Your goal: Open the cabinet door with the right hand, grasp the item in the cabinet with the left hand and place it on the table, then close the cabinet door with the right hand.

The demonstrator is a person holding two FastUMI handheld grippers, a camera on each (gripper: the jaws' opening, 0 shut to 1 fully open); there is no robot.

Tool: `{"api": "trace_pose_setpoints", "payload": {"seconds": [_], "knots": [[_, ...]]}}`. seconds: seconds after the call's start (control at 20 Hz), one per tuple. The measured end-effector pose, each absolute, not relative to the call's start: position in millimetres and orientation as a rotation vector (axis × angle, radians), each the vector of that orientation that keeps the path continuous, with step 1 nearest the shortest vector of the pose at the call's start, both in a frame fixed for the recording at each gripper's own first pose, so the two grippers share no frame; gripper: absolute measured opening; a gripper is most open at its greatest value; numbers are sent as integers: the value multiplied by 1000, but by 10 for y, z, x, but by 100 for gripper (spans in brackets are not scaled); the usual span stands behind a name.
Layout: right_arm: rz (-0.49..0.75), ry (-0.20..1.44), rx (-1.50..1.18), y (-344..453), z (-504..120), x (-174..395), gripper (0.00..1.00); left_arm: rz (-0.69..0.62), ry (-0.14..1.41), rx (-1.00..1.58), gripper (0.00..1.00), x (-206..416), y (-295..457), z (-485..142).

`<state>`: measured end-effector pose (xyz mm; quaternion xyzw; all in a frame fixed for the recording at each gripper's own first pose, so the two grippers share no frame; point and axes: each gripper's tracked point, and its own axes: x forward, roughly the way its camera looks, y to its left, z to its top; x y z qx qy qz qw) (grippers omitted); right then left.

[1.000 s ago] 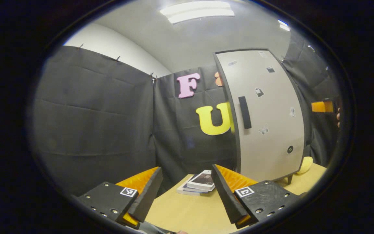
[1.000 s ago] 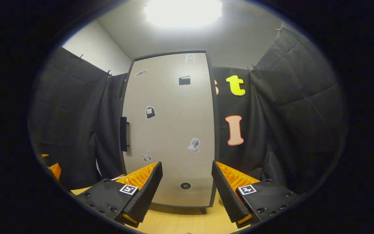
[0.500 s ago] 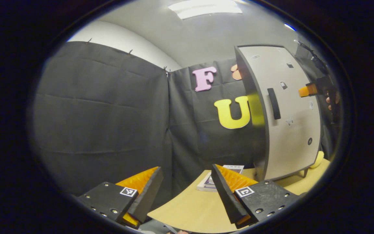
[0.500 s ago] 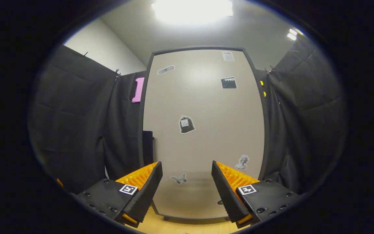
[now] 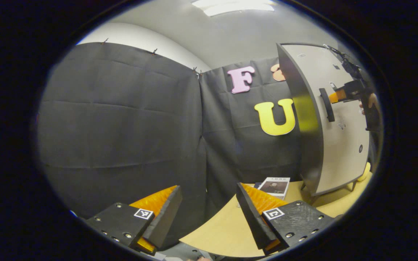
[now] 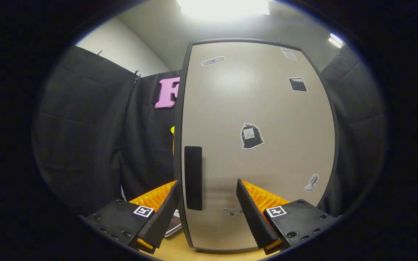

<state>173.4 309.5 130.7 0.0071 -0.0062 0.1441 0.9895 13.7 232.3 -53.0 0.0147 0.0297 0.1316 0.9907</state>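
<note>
Left gripper view: left tool (image 5: 209, 214) with fingers apart, nothing between them, held over the near edge of the tabletop (image 5: 223, 232). Cabinet (image 5: 334, 123) stands at far right on the tabletop, on short legs, seen at an angle so its dark side panel shows. Cabinet door (image 5: 343, 145) closed; pale beige face, dark frame. Dark vertical handle (image 5: 326, 105) on the door's left edge. Right tool (image 5: 334, 96) seen farther off, just beside the handle at about its height; contact cannot be told. A hand (image 5: 370, 103) holds it at the far edge. A book (image 5: 276, 186) lies flat on the tabletop left of the cabinet's foot.

Right gripper view: door (image 6: 259, 145) seen close and nearly square-on. Several small stickers on its face, among them a bag-shaped one (image 6: 251, 136) near centre. Handle (image 6: 193, 177) is a tall dark bar, sitting just above and between the right tool (image 6: 209, 214) fingers, nearer the left one. Fingers apart, not clamped on the handle. Corner of the book (image 6: 174, 223) shows low, behind the left finger.
</note>
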Motion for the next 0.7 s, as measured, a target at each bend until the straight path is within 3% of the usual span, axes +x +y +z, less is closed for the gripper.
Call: {"api": "trace_pose_setpoints", "payload": {"seconds": [0.2, 0.4, 0.5, 0.55, 0.6, 0.7], "knots": [[291, 13, 8, 3295, 1232, 1879, 96, 278, 71, 38, 92, 154, 2483, -629], [273, 35, -22, 3400, 1158, 2021, 84, 287, 90, 27, 94, 176, 2588, -728], [252, 48, -36, 3393, 1121, 2084, 74, 291, 95, 23, 92, 187, 2621, -758], [248, 58, -37, 3406, 1087, 2110, 62, 292, 97, 21, 92, 192, 2635, -759], [242, 70, -35, 3409, 1062, 2122, 61, 292, 98, 19, 93, 190, 2642, -772], [251, 101, -16, 3439, 998, 2130, 41, 292, 99, 14, 93, 197, 2644, -787]]}}
